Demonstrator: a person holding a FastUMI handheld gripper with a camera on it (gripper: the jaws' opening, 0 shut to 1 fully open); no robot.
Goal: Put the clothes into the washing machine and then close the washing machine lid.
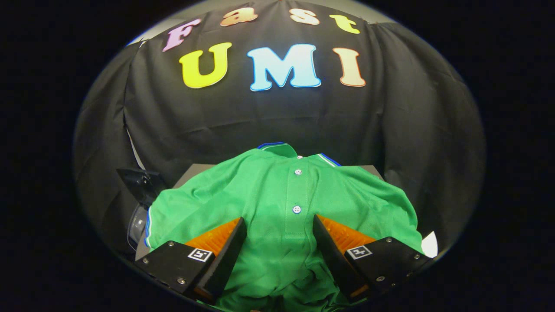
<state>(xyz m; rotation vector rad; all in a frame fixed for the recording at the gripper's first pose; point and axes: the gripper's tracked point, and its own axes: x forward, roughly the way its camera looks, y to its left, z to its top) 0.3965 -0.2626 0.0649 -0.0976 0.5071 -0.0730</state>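
- I see the green shirt (282,203) spread flat over a grey surface (193,173), collar away from me, button placket running straight toward my gripper (279,232).
- My fingers are spread wide, one on each side of the placket, with shirt cloth lying between them; I cannot tell whether either finger presses on the fabric, so I count nothing as gripped.
- The cloth bunches into folds just between and below the fingers, near the shirt's lower part.
- A dark object with a rounded glassy part (139,203) sits beside the shirt's sleeve on my left; it may belong to the washing machine, but I cannot say for sure.
- My judgement: the task is at its start. The shirt is not yet lifted, let alone loaded.
- Left to do: pinch the shirt, carry it into the drum, release, then shut the lid.
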